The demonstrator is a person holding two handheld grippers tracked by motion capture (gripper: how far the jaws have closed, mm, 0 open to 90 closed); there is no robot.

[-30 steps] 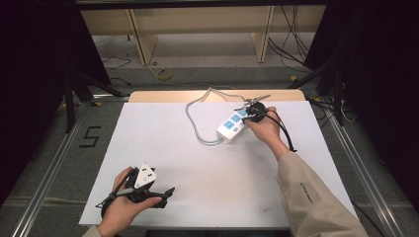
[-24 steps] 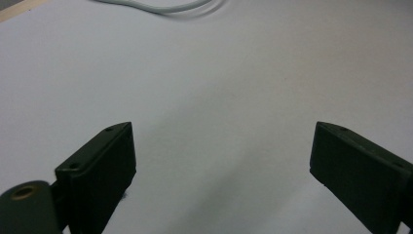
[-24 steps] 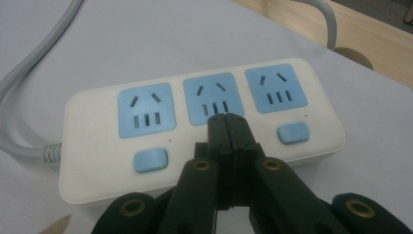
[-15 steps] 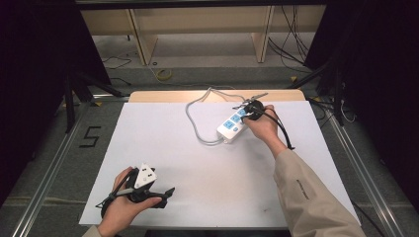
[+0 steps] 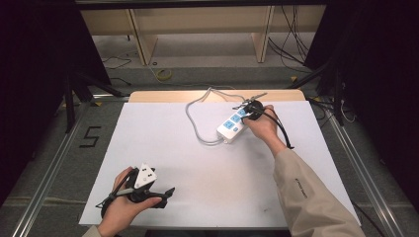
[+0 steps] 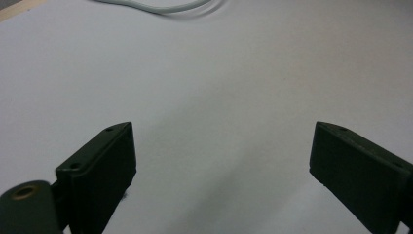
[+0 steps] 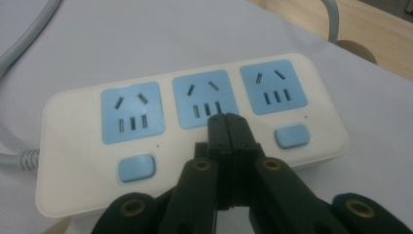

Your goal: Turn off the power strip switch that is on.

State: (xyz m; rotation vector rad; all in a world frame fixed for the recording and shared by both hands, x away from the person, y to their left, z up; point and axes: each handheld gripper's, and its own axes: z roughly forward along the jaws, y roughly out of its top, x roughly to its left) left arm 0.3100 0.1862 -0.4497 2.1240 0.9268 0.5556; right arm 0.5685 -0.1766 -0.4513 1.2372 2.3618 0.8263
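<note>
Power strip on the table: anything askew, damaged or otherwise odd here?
Nothing stands out. The white power strip looks intact, its cord looping loosely across the white sheet. The shut right gripper sits over where the middle switch would be; two other switches show.

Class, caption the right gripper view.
Shut right gripper over the middle socket's switch area on a white power strip.

White power strip (image 7: 195, 131) with light-blue sockets, white table sheet (image 5: 197, 173)

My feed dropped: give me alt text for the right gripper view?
The right gripper, jaws shut together, rests its tips over the middle socket's switch spot on a white power strip with three blue sockets. Its grey cord trails left across the white table.
</note>
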